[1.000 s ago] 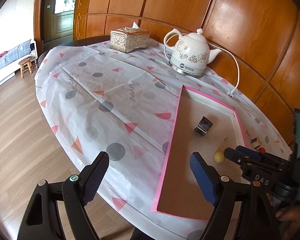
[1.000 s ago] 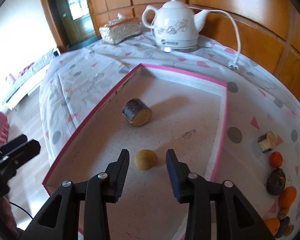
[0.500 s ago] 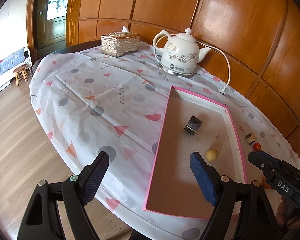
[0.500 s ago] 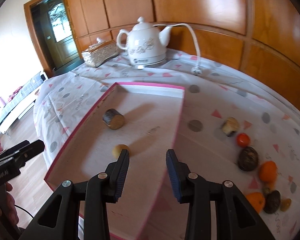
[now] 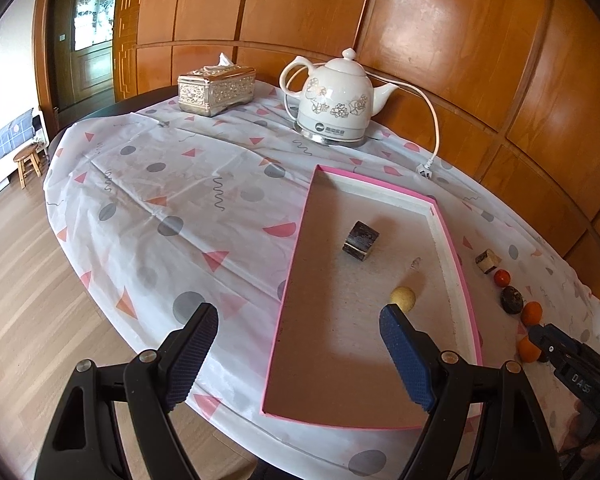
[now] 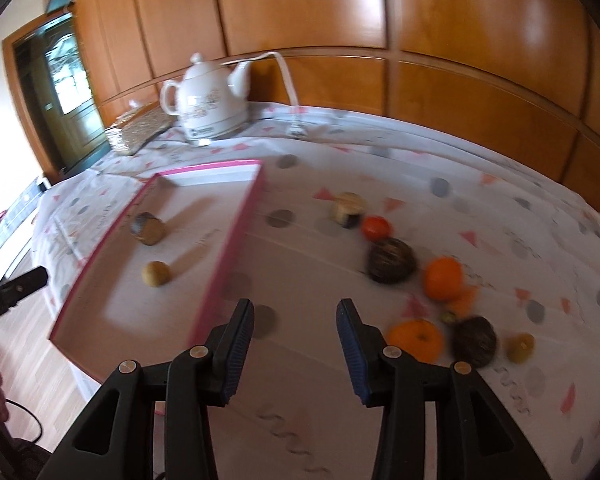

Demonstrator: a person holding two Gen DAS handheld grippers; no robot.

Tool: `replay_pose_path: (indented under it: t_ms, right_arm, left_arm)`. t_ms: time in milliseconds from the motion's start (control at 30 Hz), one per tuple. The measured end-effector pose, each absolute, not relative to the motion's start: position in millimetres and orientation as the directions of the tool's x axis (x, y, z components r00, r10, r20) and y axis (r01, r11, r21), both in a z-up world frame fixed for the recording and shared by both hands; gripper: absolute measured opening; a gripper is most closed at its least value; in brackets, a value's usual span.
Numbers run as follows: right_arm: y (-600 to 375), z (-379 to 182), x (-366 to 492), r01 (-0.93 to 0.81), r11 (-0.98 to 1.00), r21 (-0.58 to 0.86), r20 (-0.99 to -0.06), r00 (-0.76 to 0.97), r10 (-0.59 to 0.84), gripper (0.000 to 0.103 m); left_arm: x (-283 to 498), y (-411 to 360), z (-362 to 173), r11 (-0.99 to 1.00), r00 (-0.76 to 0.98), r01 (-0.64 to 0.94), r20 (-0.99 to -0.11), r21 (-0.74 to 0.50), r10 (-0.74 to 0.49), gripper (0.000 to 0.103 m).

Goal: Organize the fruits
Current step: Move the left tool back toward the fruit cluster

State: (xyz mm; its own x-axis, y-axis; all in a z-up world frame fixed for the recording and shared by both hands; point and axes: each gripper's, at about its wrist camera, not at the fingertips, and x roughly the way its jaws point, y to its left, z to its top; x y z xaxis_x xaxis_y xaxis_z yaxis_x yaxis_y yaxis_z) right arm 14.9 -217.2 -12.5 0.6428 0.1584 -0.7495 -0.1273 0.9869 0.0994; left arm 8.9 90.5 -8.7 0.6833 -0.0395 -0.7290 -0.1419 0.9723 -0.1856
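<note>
Hovering wide open and empty, the left tongs (image 5: 296,340) wait at the tray (image 5: 458,264), which holds a yellow ball (image 5: 403,295) and a dark chunk (image 5: 361,239); right tongs (image 6: 296,326), also open, face loose fruits (image 6: 416,338) on the surface, likely choosing one

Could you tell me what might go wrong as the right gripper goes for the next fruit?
The fruits lie crowded: closing on the orange could nudge the dark fruit beside it, and round pieces may roll. The open right gripper hangs near the tray's pink wall, so carrying fruit across too low could clip it.
</note>
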Motion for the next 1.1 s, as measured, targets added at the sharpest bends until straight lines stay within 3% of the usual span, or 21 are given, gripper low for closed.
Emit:
replay_pose_path:
  t_ms: [733, 1100]
  right_arm:
    - [-376.9, -55.0, -42.8, 0.404, 0.915, 0.020, -0.791, 0.566, -0.233, 0.043]
    - [-430.5, -66.1, -71.7, 0.579, 0.815, -0.023, -0.788, 0.491, -0.371, 0.044]
  left_arm:
    - [23.7, 51.5, -1.0, 0.985, 0.675, 0.005, -0.726, -0.171, -0.130, 0.083]
    - [38.4, 17.9, 7.3, 0.982, 0.659, 0.113, -0.727, -0.154, -0.190, 0.083]
